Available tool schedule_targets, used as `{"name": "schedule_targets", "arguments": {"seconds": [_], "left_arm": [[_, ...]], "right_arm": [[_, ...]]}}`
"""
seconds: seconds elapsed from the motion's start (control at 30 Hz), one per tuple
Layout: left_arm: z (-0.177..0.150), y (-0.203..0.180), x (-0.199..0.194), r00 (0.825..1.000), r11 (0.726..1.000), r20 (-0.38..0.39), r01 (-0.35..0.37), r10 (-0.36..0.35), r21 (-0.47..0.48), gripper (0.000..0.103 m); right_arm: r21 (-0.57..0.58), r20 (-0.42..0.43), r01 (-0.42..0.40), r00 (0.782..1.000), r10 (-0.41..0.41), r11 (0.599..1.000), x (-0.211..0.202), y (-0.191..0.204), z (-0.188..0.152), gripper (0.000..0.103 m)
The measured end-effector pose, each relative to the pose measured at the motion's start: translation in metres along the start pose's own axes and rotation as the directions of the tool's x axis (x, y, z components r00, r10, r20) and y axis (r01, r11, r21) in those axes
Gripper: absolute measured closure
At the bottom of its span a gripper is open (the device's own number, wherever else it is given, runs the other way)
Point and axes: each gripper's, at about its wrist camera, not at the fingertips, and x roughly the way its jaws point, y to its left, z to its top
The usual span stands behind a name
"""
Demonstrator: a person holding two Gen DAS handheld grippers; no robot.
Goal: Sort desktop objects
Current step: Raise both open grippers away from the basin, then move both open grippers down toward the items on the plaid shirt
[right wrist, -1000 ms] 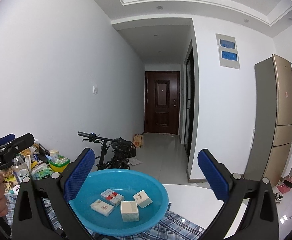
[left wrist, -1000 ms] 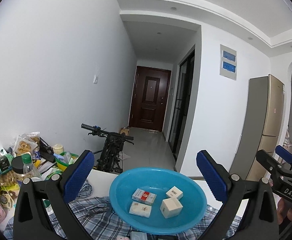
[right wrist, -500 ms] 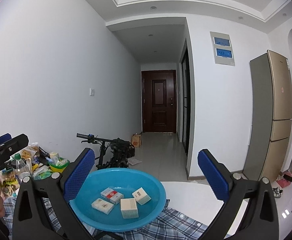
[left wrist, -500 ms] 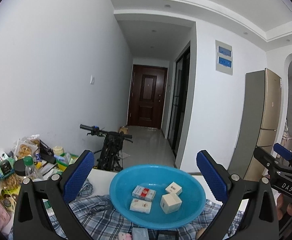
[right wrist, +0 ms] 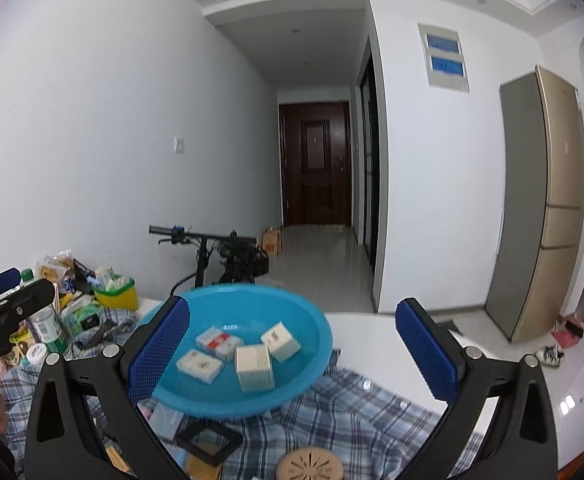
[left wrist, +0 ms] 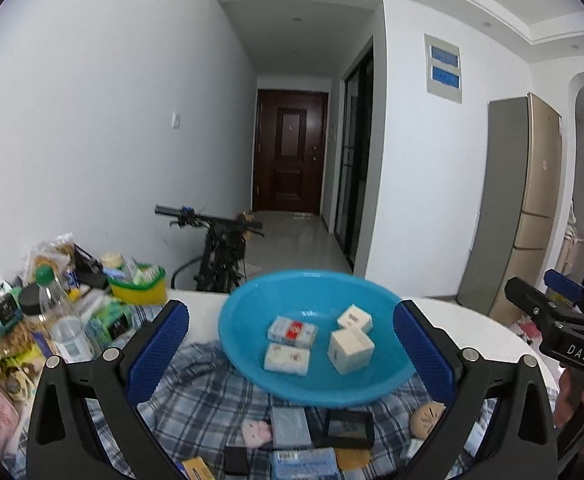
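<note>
Both the left gripper [left wrist: 292, 344] and right gripper [right wrist: 292, 346] hang with jaws spread and empty near the blue basin [left wrist: 243, 344] holding four small boxes [left wrist: 350, 350].

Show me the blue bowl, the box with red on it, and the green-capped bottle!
blue bowl [left wrist: 247, 364], left wrist view, bare inner wall.
box with red [left wrist: 292, 329], left wrist view, top face.
green-capped bottle [left wrist: 64, 325], left wrist view, clear body.

Even daylight, soft shadows; strong fisheye bending, black corners; motion blur on blue basin [left wrist: 247, 344], foreground clutter.
</note>
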Motion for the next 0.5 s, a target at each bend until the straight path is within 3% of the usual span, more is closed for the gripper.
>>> {"name": "schedule_targets", "arguments": {"seconds": [0.5], "left_arm": [[-0.064, 0.015, 0.022, 0.984, 1.000, -0.176, -0.004, 0.001, -0.012, 0.000]], "right_arm": [[-0.030, -0.153, -0.013, 0.988, 0.008, 0.999, -0.002, 0.004, -0.060, 0.001]]}}
